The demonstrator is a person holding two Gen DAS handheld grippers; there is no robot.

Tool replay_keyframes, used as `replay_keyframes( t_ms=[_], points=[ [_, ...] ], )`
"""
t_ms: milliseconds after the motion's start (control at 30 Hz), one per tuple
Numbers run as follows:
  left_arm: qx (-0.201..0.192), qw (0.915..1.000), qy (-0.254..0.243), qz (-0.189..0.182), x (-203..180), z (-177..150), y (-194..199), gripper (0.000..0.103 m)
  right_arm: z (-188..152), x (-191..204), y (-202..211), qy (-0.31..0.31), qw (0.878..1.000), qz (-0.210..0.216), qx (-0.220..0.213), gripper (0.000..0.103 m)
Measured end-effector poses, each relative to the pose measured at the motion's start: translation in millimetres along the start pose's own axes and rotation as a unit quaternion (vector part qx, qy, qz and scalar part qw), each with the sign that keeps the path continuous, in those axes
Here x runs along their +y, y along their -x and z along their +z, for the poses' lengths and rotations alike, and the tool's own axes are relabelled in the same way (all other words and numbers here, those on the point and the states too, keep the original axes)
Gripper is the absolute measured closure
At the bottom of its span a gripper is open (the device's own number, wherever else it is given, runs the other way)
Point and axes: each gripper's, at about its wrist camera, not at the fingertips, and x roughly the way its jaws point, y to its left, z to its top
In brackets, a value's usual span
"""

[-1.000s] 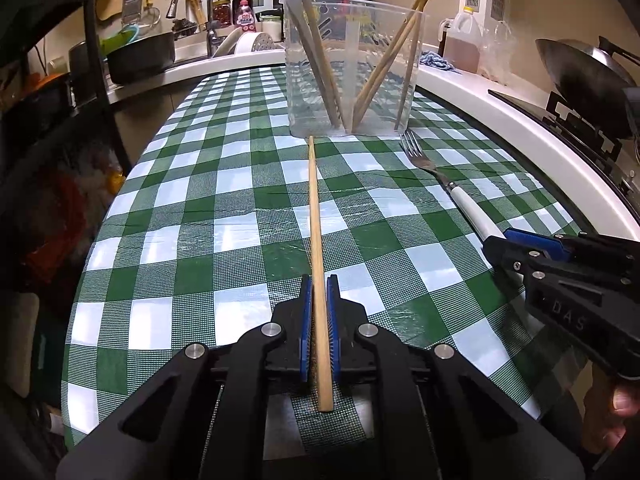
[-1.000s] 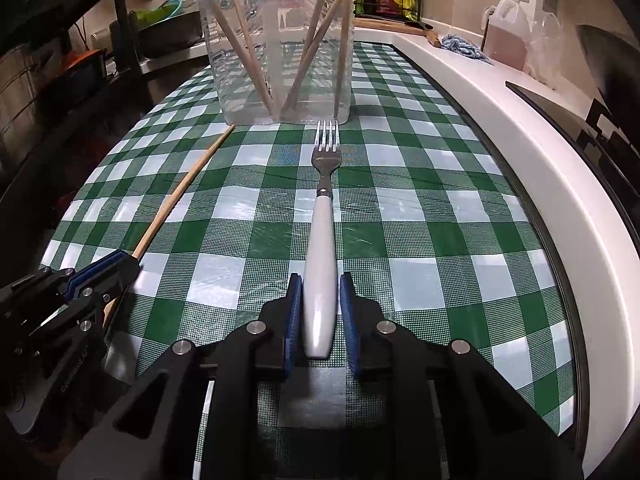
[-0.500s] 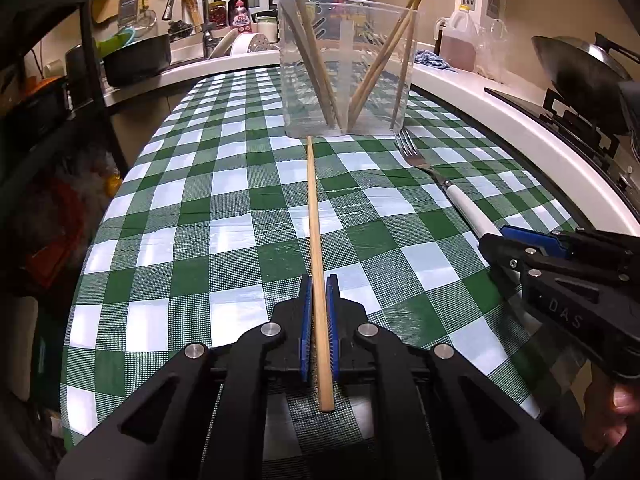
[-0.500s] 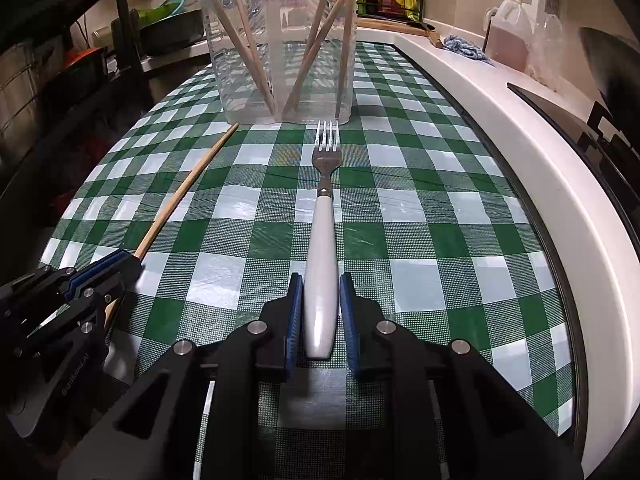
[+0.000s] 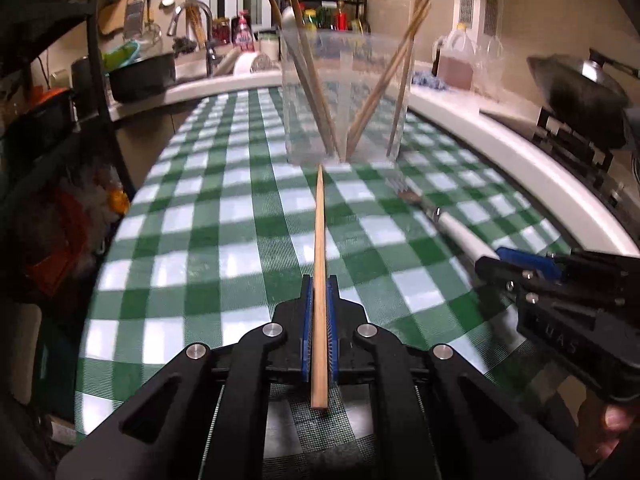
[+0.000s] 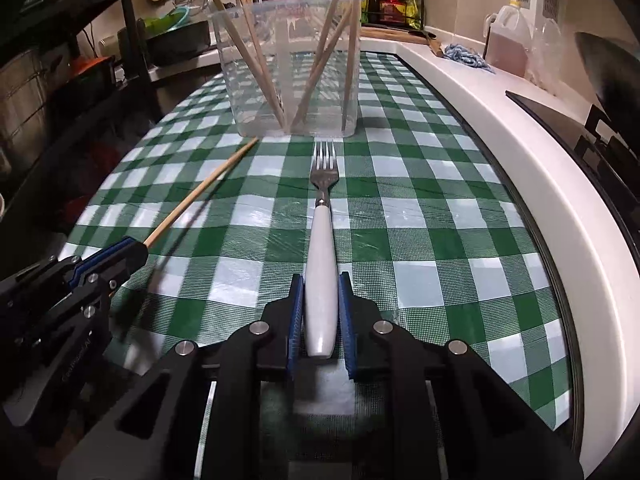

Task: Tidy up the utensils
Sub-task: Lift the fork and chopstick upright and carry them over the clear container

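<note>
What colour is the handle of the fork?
White; the fork handle shows best in the right wrist view.

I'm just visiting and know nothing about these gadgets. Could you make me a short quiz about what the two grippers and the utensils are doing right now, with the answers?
1. True or false: the left gripper is shut on the long wooden chopstick.
2. What does the right gripper grip on the white-handled metal fork? A) the tines B) the white handle C) nothing
3. Fill in: the chopstick's far tip points at the base of the clear plastic ____, which already has wooden chopsticks leaning inside.

Key:
1. True; its blue pads press both sides of the stick.
2. B.
3. Container, standing on the green and white checked tablecloth.
</note>
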Motion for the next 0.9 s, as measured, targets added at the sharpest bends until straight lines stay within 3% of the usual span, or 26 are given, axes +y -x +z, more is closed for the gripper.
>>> replay_keyframes(
  t_ms=[400,900],
  points=[
    [-0.093,0.9956,-0.005,-0.006,-1.1,23.8,52.0,0.096,15.9,3.3,70.0,0.032,0.995,-0.025,-0.088,0.086],
    [-0.134,0.9902,0.002,-0.038,2.2,50.5,84.0,0.097,40.8,-0.6,100.8,0.039,0.993,-0.012,-0.112,0.086]
  ],
)
